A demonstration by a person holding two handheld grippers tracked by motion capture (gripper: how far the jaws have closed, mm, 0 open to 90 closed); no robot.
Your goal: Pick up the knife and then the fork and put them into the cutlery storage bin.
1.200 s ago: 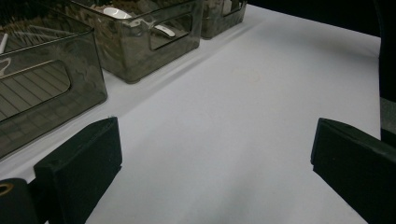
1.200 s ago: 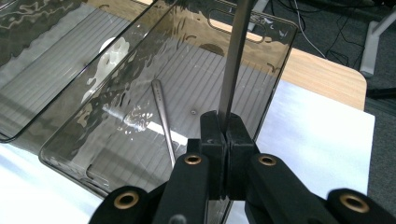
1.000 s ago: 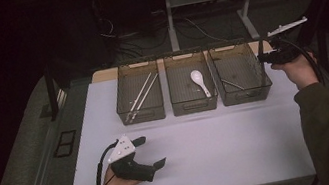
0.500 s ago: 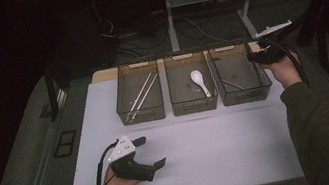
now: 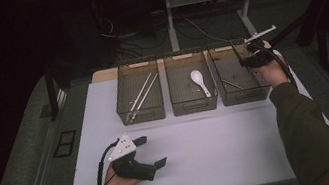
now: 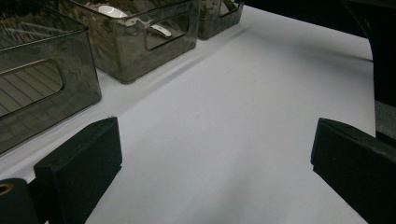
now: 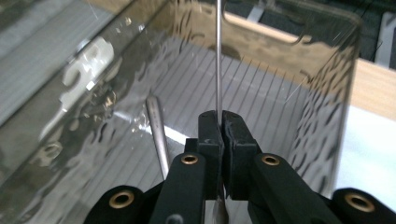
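Clamping a thin metal utensil [image 7: 218, 56] between its closed pads, the right hand-held gripper [image 7: 222, 122] hung over the right-hand bin [image 7: 299, 51], one of three smoky clear bins in a row on the white counter [image 5: 222, 148]. In the right gripper view the slim shaft ran straight up and away from the pinched jaws, over the ribbed bin floor; whether it was a fork, a knife or something else could not be told. Below and just left of those jaws, a second metal piece [image 7: 157, 135] lay on the bin floor, handle end toward the camera. In the high view the right hand-held gripper [image 5: 247, 61] sat above the bin's [image 5: 249, 93] far right corner, with the held utensil [image 5: 236, 50] pointing up and back from it.

The middle bin [image 5: 194, 105], next over to that gripper's left, held a white spoon [image 5: 199, 81]. The farthest bin [image 5: 142, 115] held a pair of pale chopsticks [image 5: 140, 96] lying aslant.

Resting on the counter well short of the bins, the left hand-held gripper [image 5: 155, 152] had its jaws wide apart with nothing between them; its own view showed bare counter [image 6: 233, 130] between the two black pads [image 6: 88, 158], with the bins ahead and to its left.
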